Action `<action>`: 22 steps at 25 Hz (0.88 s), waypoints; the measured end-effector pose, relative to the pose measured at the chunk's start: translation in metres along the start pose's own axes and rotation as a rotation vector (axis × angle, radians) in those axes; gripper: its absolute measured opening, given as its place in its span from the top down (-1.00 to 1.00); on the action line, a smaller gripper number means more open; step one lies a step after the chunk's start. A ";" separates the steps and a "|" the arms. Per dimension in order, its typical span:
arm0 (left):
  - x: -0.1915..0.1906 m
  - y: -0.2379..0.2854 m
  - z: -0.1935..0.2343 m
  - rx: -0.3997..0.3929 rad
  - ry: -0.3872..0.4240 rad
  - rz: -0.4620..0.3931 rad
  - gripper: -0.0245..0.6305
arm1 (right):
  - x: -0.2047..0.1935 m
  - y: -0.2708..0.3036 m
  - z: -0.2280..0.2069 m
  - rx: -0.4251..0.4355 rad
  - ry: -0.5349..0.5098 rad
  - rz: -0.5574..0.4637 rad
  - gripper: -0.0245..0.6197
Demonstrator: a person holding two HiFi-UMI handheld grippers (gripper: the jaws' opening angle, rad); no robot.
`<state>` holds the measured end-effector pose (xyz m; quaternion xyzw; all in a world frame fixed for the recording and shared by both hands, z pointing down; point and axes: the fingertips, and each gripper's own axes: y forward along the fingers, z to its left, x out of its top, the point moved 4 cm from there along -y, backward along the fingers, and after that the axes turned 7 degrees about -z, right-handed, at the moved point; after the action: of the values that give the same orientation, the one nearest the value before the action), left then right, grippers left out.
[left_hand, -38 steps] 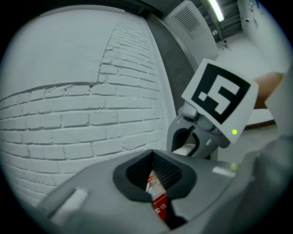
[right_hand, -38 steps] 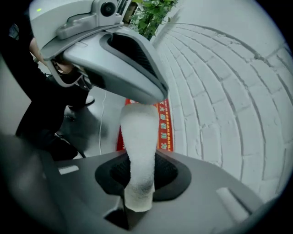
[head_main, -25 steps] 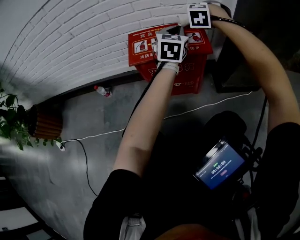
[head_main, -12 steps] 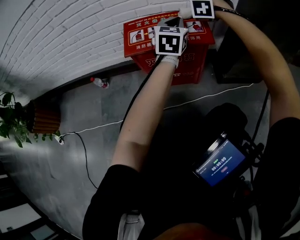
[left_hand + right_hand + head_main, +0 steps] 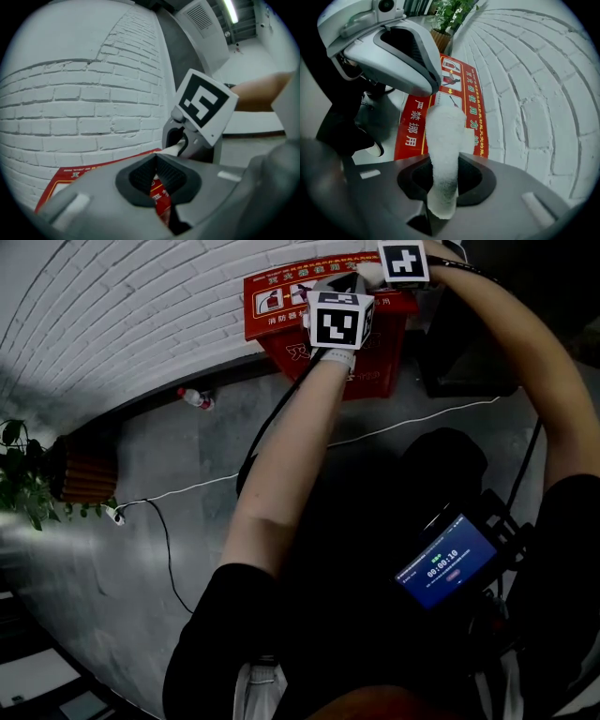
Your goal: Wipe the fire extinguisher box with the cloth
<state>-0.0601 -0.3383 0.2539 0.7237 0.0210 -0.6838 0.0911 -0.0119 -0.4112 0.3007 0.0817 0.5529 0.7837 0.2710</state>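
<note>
The left gripper [image 5: 154,161] hovers over the red fire extinguisher box [image 5: 281,304], set against the brick wall [image 5: 141,315], jaws closed together on nothing. The right gripper [image 5: 443,166] pinches the white cloth [image 5: 446,131] in its jaws at the box's lid; wiping looks barely begun, with front and sides seemingly left.

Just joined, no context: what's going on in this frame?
A person holds a gripper in each hand over a red fire extinguisher box that stands against a white brick wall. The right gripper is shut on a white cloth, which points down at the box's printed top. Whether the cloth touches the box cannot be told. The left gripper sits close beside it, jaws together with nothing between them.
</note>
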 end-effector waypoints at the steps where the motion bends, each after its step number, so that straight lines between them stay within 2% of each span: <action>1: 0.006 -0.005 -0.004 -0.002 0.001 -0.004 0.92 | 0.002 -0.006 0.009 0.023 0.005 -0.005 0.63; 6: 0.026 -0.028 -0.022 -0.013 -0.001 -0.017 0.92 | 0.008 -0.035 0.040 0.040 -0.020 0.014 0.63; 10: 0.047 -0.071 -0.051 -0.029 0.004 -0.040 0.92 | 0.019 -0.072 0.090 0.054 -0.018 0.013 0.63; 18: 0.047 -0.081 -0.060 -0.027 0.028 -0.066 0.92 | 0.016 -0.074 0.121 0.104 -0.032 0.005 0.63; 22: 0.052 -0.082 -0.056 -0.019 0.043 -0.081 0.92 | 0.010 -0.079 0.119 0.083 0.010 -0.020 0.63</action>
<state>-0.0145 -0.2538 0.1969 0.7359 0.0586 -0.6710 0.0699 0.0564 -0.2892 0.2718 0.0836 0.5872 0.7577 0.2724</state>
